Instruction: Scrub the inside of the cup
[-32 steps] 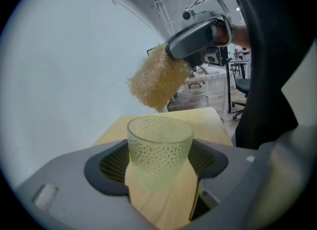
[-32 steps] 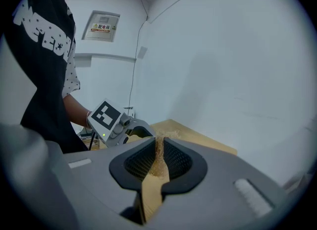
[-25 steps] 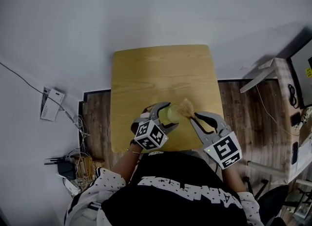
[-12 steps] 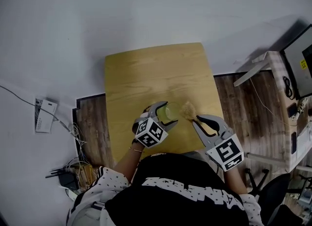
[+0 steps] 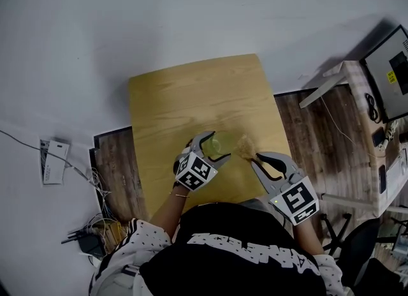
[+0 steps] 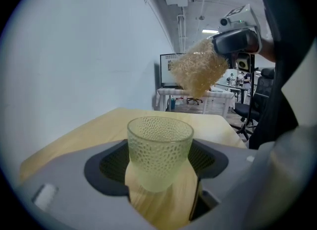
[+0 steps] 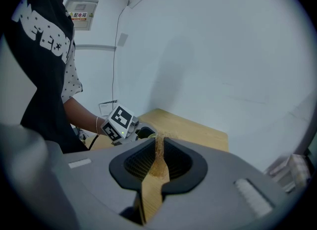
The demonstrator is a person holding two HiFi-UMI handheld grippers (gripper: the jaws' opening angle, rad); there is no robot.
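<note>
Over the wooden desk [image 5: 191, 90], the left gripper [image 5: 214, 145], clamped round the green cup [image 6: 159, 144], has sunk clear of the loofah scrubber [image 6: 198, 71] pinched in the right gripper [image 5: 257, 159]. Scrubbing looks paused.

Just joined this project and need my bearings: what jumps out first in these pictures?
A dimpled yellow-green cup stands out, clamped by the left gripper over the near part of the wooden table. Close beside it, the right gripper holds a straw-coloured fibrous scrubber, raised above the cup's rim, not inside.
</note>
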